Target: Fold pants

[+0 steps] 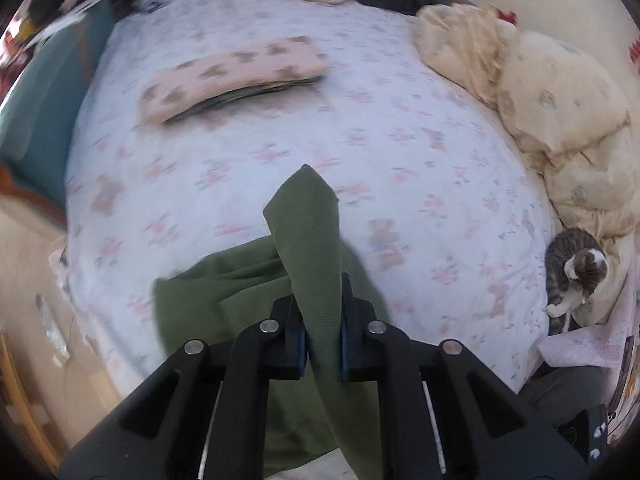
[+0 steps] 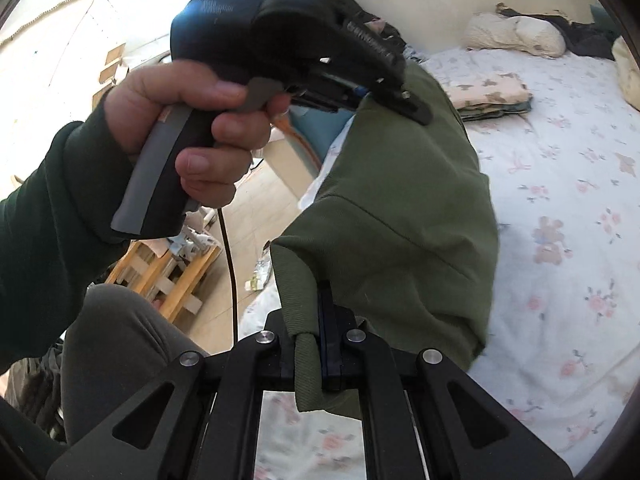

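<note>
The green pants point(image 1: 308, 240) hang between my two grippers over the near edge of the bed. My left gripper point(image 1: 322, 320) is shut on a fold of the green cloth, which sticks up past the fingers. My right gripper point(image 2: 316, 344) is shut on the ribbed waistband of the pants point(image 2: 400, 208). The left gripper point(image 2: 404, 98) also shows in the right wrist view, held by a hand, clamping the upper part of the pants.
The bed sheet point(image 1: 360, 120) is white with pink flowers. A folded pink garment stack point(image 1: 236, 76) lies at the far side. A cream duvet point(image 1: 560, 100) is bunched on the right, with a cat point(image 1: 576, 272) beside it. A wooden pallet point(image 2: 168, 280) lies on the floor.
</note>
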